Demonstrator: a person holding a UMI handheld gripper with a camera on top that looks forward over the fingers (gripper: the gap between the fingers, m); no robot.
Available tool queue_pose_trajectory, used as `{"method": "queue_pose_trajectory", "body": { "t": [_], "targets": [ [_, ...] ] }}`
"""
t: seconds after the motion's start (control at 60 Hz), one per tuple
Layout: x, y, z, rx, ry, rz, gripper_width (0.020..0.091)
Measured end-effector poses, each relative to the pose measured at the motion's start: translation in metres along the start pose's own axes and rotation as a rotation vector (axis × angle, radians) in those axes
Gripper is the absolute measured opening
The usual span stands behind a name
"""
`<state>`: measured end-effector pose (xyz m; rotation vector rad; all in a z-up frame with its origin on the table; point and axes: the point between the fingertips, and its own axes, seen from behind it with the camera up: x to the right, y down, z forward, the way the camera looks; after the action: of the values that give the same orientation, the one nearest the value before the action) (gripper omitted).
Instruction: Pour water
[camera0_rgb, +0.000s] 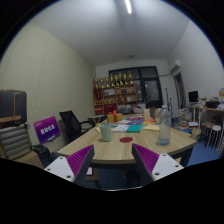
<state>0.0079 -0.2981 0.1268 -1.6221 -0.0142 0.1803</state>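
Furthest left, beyond the table, a purple sign (46, 128) stood near the floor; it bore pale lettering, too small to be read. Next to it was a dark office chair (70, 122) drawn up at the left end of the wooden table (120, 152). On the table, towards its left half, a pale cup (106, 131) stood upright, and this looked the likely vessel to receive the water. Just right of it lay some teal and white papers (130, 126) near the far edge. Further right stood a clear bottle (164, 127), upright and well apart from the cup, probably the thing to pour from. Behind all this, shelves (118, 95) along the back wall held bottles whose labels could not be made out. The gripper (113, 160) hung short of the table's near edge with its fingers spread wide, the purple pads (80, 158) facing each other across an empty gap, nothing held. By that showing the task had hardly begun: the bottle was not yet grasped, and lifting, carrying to the cup and tipping all remained.
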Motion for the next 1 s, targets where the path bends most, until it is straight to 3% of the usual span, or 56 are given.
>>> {"method": "queue_pose_trajectory", "body": {
  "t": [0.367,0.667,1.0],
  "targets": [
    [0.070,0.004,0.030,0.026,0.151,-0.060,0.0828],
    [0.210,-0.010,0.135,0.012,0.318,-0.132,0.0826],
    [0.269,-0.017,0.244,0.003,0.371,-0.165,0.0825]
  ]
}}
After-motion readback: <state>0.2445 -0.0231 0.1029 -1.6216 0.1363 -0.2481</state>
